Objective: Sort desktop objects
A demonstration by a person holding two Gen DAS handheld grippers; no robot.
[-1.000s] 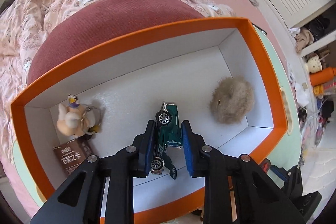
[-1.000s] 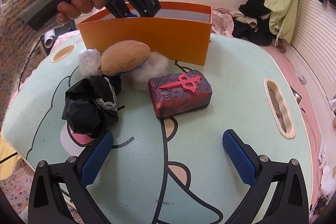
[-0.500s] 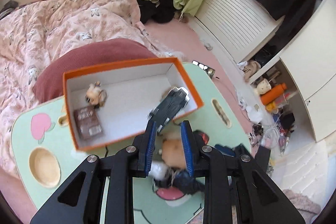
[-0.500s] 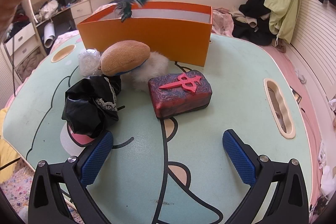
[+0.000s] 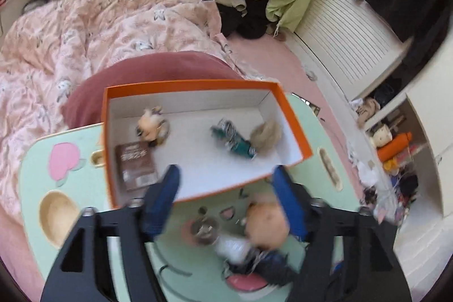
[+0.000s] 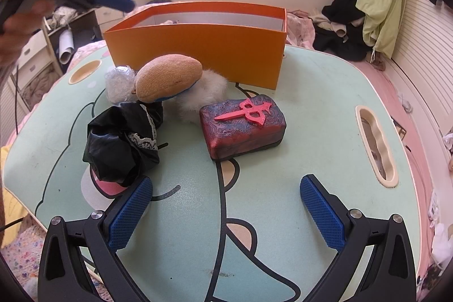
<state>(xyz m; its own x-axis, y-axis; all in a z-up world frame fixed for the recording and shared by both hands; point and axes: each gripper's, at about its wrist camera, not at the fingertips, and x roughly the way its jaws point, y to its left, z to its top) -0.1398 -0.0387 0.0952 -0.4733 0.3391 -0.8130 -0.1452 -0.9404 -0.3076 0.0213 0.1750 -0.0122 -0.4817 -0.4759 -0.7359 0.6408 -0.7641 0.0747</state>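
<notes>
With jaws opening and nothing between them, left gripper (image 5: 226,188) above the near wall of the orange box (image 5: 294,120); release step of sorting, green toy car (image 5: 235,139) lying blurred on the white floor inside, touching or just beside the fur ball (image 5: 266,133), with duck figure (image 5: 150,123) and brown packet (image 5: 136,163) towards the other end. Right gripper (image 6: 226,214) wide open and empty over the green table (image 6: 311,92). Next move, as judged: a fresh pick from the table, the red patterned block (image 6: 243,126), tan plush (image 6: 168,77) or black crumpled fabric (image 6: 121,137), each needing a wide approach.
</notes>
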